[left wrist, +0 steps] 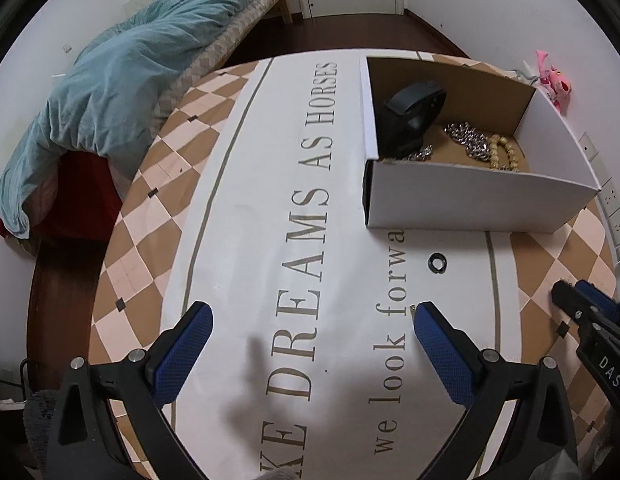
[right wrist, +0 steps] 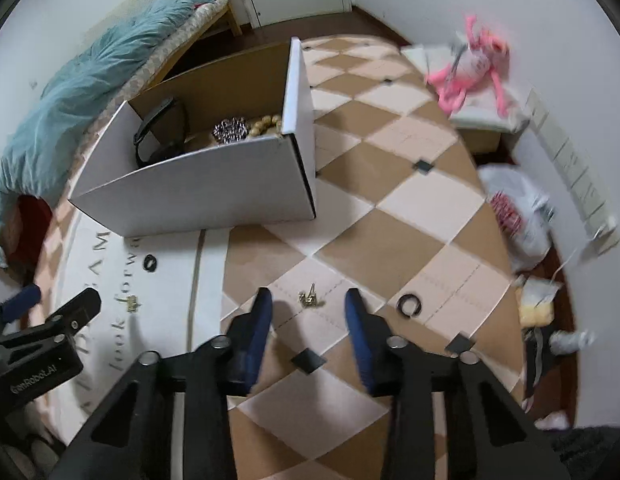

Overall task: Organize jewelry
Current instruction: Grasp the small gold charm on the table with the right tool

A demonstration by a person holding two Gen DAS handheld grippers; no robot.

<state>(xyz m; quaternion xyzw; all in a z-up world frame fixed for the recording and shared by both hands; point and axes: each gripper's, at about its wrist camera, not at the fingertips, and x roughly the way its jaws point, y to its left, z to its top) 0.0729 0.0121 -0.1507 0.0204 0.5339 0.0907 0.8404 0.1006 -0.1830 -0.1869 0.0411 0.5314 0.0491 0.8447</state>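
Jewelry lies partly in the box (left wrist: pixel 461 200): a chain (left wrist: pixel 467 142), beads (left wrist: pixel 501 154) and a black band (left wrist: pixel 413 112). On the cloth (left wrist: pixel 238 240), a black ring (left wrist: pixel 437 263) sits before the box. The left gripper (left wrist: pixel 311 320) is spread wide, empty. The right gripper (right wrist: pixel 308 304) stands parted, its fingers either side of a gold earring (right wrist: pixel 308 299) without pressing it; another ring (right wrist: pixel 409 304) lies just beside.

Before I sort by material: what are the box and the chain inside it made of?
The box looks like corrugated cardboard, matte white outside, raw brown inside. The chain looks like polished silver-toned metal: its links glint. Whether steel or plated, I cannot tell.
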